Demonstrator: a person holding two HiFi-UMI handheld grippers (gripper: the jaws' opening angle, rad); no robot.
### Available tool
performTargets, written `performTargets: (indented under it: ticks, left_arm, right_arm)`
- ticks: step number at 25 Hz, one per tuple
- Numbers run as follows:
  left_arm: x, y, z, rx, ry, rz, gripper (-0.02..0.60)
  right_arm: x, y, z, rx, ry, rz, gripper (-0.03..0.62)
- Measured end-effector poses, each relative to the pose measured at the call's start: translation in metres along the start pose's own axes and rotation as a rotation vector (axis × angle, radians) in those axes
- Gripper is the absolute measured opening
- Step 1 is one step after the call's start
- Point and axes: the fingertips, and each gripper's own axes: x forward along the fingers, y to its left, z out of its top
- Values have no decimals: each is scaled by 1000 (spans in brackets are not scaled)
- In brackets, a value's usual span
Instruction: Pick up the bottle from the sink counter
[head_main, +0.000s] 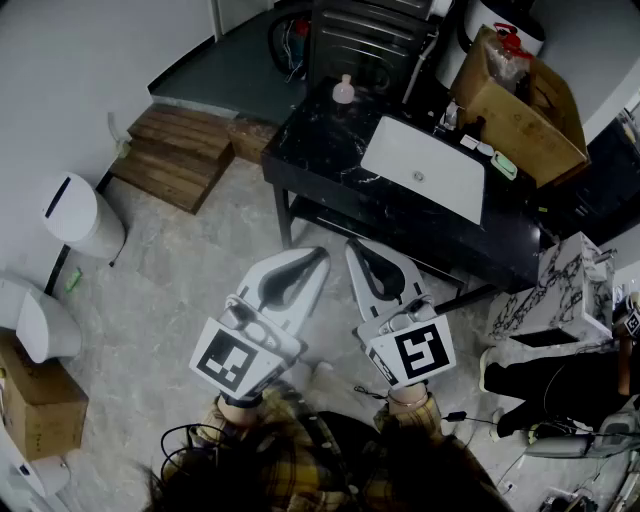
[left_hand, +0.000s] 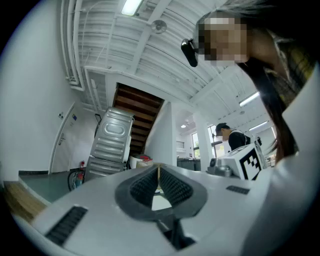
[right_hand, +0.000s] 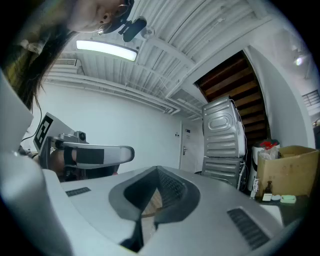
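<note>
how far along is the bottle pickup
Nothing looks done: the bottle stands on the black counter, left of the white sink. Nothing is in hand: the left tool and right tool are both shut and empty, held above the floor, short of the counter. Left to do: reach in, open a tool, grip the bottle and lift it.

On sink counter (head_main: 320, 150): bottle (head_main: 343, 91) at far-left corner, basin (head_main: 424, 167) to its rt, well apart. Cardboard box (head_main: 520, 110) behind basin, toward the rt. Wooden steps (head_main: 180, 152) on floor left of counter; bin (head_main: 80, 215) further left. Left gripper (head_main: 320, 253) & right gripper (head_main: 353, 245) side by side before counter, nr its front edge, well apart from bottle. Stone block (head_main: 565, 290) rt of counter.
</note>
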Motion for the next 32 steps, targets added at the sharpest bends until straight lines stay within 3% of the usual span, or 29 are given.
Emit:
performTargets:
  ticks: [18,21,32]
  left_arm:
    - [1,-48,-3,27,-14,27,25]
    - [0,-54,-1,49,-50,20,25]
    - [13,-7,-20,15,-14,44,25]
  right_arm:
    - [-48,3,-3,16,-25,45,17]
    - [-56,2,-7,21,-21,47,17]
    - [-12,-14,-23,32,-2,49,17]
